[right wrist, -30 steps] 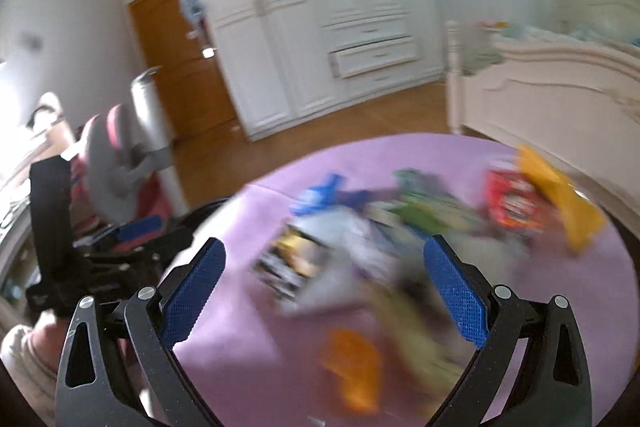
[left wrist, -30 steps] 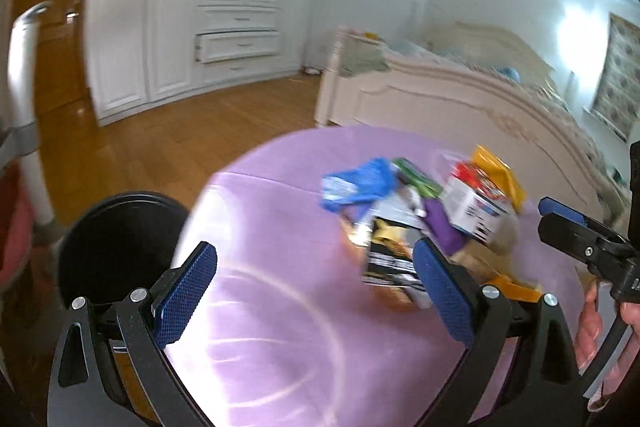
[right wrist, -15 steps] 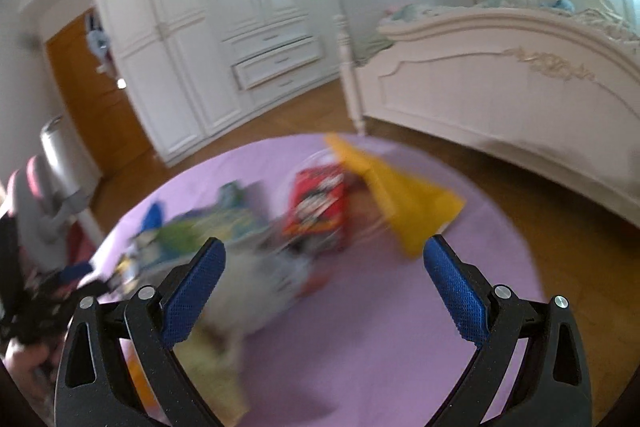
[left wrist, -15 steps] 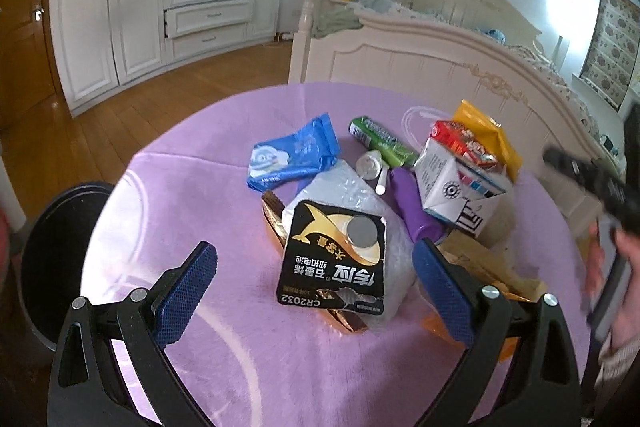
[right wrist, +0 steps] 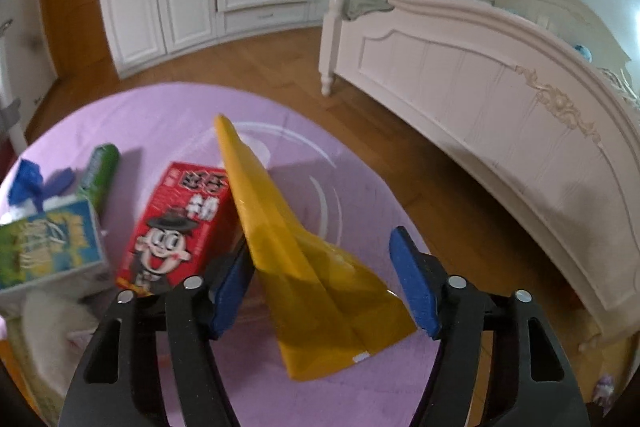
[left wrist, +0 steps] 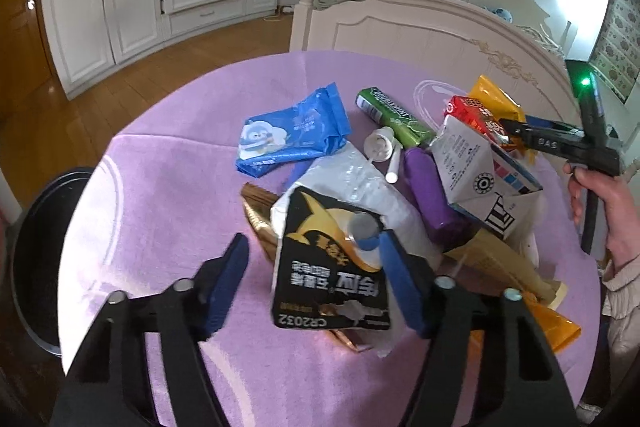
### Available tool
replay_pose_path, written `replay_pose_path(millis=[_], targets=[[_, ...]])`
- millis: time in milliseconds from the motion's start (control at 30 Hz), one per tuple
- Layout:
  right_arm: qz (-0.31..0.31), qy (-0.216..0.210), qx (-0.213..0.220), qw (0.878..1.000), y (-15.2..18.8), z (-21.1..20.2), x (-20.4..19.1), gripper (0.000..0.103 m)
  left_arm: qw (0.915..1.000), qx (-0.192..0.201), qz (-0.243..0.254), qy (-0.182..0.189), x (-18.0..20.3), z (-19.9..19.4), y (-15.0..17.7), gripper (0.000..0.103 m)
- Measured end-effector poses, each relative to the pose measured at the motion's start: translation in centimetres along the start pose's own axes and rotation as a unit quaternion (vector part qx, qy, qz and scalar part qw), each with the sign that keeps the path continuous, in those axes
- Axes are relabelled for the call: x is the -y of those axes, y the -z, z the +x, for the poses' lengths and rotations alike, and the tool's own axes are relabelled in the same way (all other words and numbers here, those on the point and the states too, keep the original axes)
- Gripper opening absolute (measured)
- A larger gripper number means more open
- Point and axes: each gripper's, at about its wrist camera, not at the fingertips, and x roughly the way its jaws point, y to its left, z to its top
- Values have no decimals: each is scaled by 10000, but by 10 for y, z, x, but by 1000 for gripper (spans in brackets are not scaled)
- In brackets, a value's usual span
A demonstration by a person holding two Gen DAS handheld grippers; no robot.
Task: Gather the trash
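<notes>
Trash lies heaped on the round bench [left wrist: 168, 187], which carries a purple cloth. A black bin [left wrist: 36, 259] stands on the floor just beside the bench edge, at the left of the left wrist view, presumably placed there so items can be dropped in with a short carry.

Left hand-held gripper [left wrist: 314, 265]: jaws part-way open and closing around the black battery card [left wrist: 332, 267], the topmost item of the pile. The card sits between the blue pads; the right-side pad looks to be at or near its edge, the other pad is clear of it, so no grip is formed yet. The card rests on a clear plastic bag [left wrist: 352, 183], tilted up toward the camera, which leaves its edges easy to reach.

Right hand-held gripper [right wrist: 320, 287]: jaws also closing, with the yellow wrapper [right wrist: 304, 267] between them. The left-side pad sits at the wrapper's fold; the other pad is well clear. Not yet clamped. The wrapper leans against the red box [right wrist: 176, 223], so its raised ridge offers a thin edge to pinch.

Other trash nearby: blue wipes pack [left wrist: 292, 135], green tube [left wrist: 394, 117], white carton [left wrist: 480, 179]

Judgement: both pickups are at the closing stage; thin, slippery film may slide out if the pads close off-centre
</notes>
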Motion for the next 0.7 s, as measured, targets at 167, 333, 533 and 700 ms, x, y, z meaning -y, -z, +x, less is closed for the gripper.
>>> replay_pose_path(millis=[167,333,533,700], targets=[[200,-309,152,9992,10,-13,2,37,9999,31,-31,92,-1,-2,3,43],[761,-916,431,9919,22,-49,1,35,9995,136,-106,252,-4,-12,6,26],[1043,-1570,916,9778,30,-111,-21,35,9985,347,-75,415,-3,-36,6,9],[856,-2047,1093,9689,28,-149,-60,35,9970,550,-174,508,-8,-54,9,5]])
